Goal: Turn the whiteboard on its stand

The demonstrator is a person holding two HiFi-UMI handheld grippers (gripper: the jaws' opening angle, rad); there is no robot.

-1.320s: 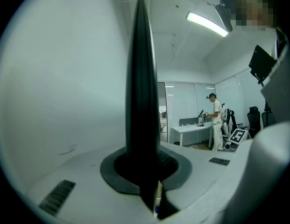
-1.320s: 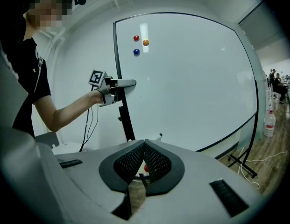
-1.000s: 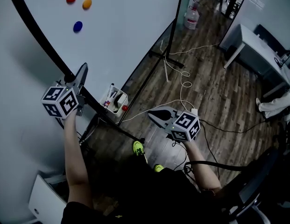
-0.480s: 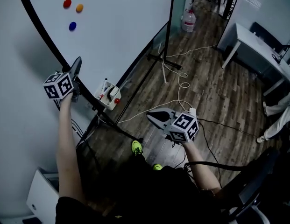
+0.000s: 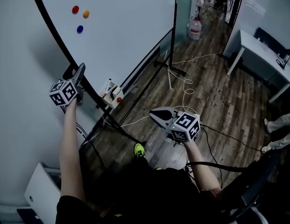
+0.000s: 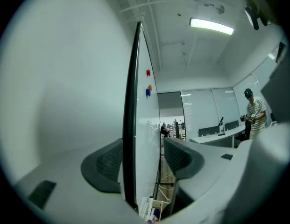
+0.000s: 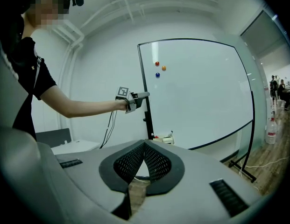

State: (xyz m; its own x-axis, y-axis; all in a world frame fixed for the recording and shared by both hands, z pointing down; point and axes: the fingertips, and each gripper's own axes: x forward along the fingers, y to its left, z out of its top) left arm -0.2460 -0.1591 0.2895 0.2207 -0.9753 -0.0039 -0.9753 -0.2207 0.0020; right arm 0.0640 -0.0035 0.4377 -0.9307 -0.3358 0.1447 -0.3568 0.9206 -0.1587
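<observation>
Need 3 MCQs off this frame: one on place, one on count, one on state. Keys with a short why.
1. Where is the whiteboard frame relative to the left gripper?
A) between its jaws
B) above it
C) far off to one side

2. How many magnets are on the whiteboard?
A) two
B) three
C) five

3. The right gripper's jaws are:
A) wide apart
B) clamped on a cable
C) together, empty

Answers:
1 A: the left gripper view shows the frame between jaws that have just been opening and are not clamped on it.
2 B: one red, one orange, one blue.
3 C: the right gripper view shows the tips meeting on nothing.
</observation>
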